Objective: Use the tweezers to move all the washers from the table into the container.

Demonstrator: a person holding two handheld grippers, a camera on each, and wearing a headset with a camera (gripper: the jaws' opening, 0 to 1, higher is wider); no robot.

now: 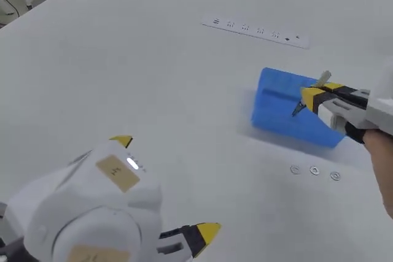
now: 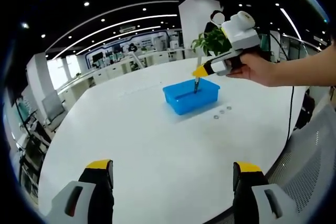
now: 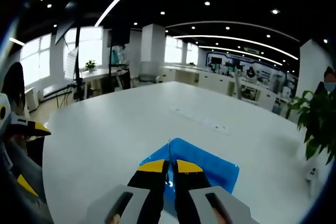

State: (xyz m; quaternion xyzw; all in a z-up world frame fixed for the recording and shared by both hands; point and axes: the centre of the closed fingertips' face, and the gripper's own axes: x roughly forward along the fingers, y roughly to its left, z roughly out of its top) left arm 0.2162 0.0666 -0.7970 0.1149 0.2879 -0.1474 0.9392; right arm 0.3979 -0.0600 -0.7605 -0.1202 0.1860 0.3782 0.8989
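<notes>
Three small metal washers (image 1: 314, 170) lie in a row on the white table (image 1: 153, 78), just beside the blue rectangular plastic container (image 1: 279, 105); I cannot make out whether any washer lies inside it. My right gripper (image 1: 320, 90) has its jaws pressed almost together on the thin metal tweezers (image 1: 299, 108), whose tips dip into the container and are too small to show any load. My left gripper (image 2: 172, 166) hangs spread wide with nothing in it over the table, in an open office with ceiling lights and a potted plant (image 2: 210, 40).
</notes>
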